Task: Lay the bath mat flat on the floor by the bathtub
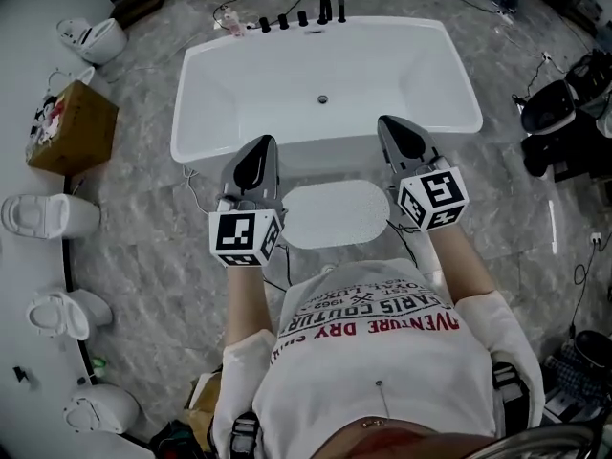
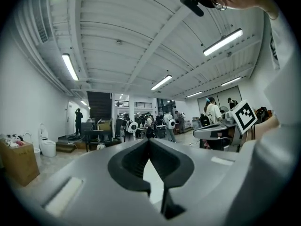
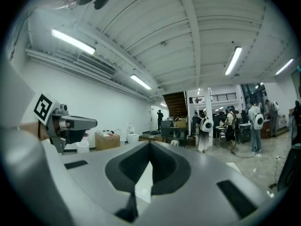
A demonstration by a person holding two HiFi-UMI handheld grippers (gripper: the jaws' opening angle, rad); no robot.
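Mat's down: bath mat [image 1: 337, 213] lies flat on the floor [image 1: 153, 247], just beside the near wall of the bathtub [image 1: 449, 55], between your two grippers in the head view. Left gripper [image 1: 268, 142] is clenched on nothing. Right gripper [image 1: 385, 122] same, jaws pressed together & empty. Both are held up, aimed across the room. Looks done to me. Risks now: dip either one w/ tips closed & you could nudge a corner, ruck it. Floor looks glossy, so a foot on the edge could skate the mat off. Cable [image 1: 397, 229] runs by the mat's right end; snag it & it may tug the mat crooked.
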